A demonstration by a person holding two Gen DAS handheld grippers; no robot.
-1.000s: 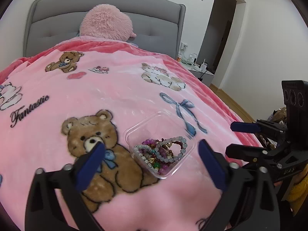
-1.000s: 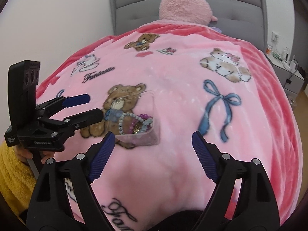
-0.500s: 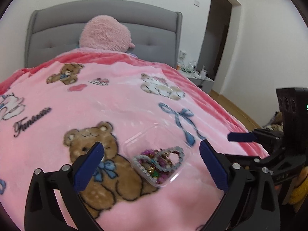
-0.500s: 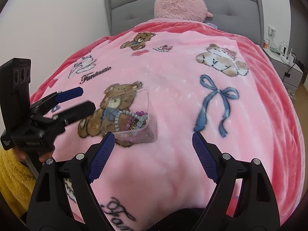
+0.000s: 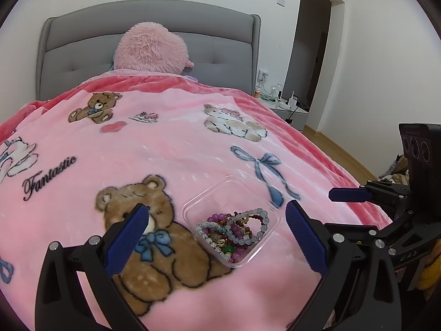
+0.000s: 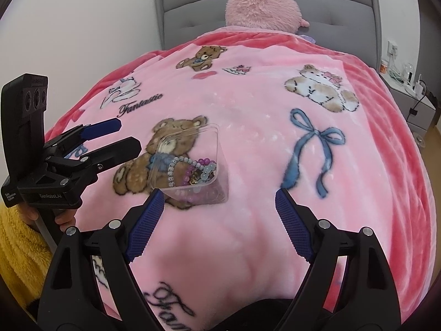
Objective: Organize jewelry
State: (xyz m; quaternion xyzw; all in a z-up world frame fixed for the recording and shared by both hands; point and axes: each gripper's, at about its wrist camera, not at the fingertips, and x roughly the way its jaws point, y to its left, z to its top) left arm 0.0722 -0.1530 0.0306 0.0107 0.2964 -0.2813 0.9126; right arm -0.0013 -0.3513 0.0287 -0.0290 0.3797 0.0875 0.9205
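Observation:
A clear plastic tray [image 5: 220, 193] lies on the pink blanket and holds a heap of bead bracelets [image 5: 234, 227], purple, grey-blue, white and green. It also shows in the right wrist view [image 6: 209, 138], with the bracelets [image 6: 193, 171] at its near end. My left gripper [image 5: 215, 218] is open and empty, its fingers either side of the tray and above it. My right gripper [image 6: 217, 201] is open and empty, just short of the tray's near edge. The right gripper shows at the right in the left wrist view [image 5: 350, 194], the left gripper at the left in the right wrist view [image 6: 115, 135].
The pink blanket [image 5: 179, 151] with bears, a cat and a blue bow covers the bed. A pink plush pillow [image 5: 151, 49] leans on the grey headboard [image 5: 82, 38]. A bedside table [image 5: 286, 107] with small items stands at the right, near a doorway.
Both grippers have shifted a little over the bed; the left view has tilted down and swung so the tray sits between its fingers. The tray and bracelets have not moved.

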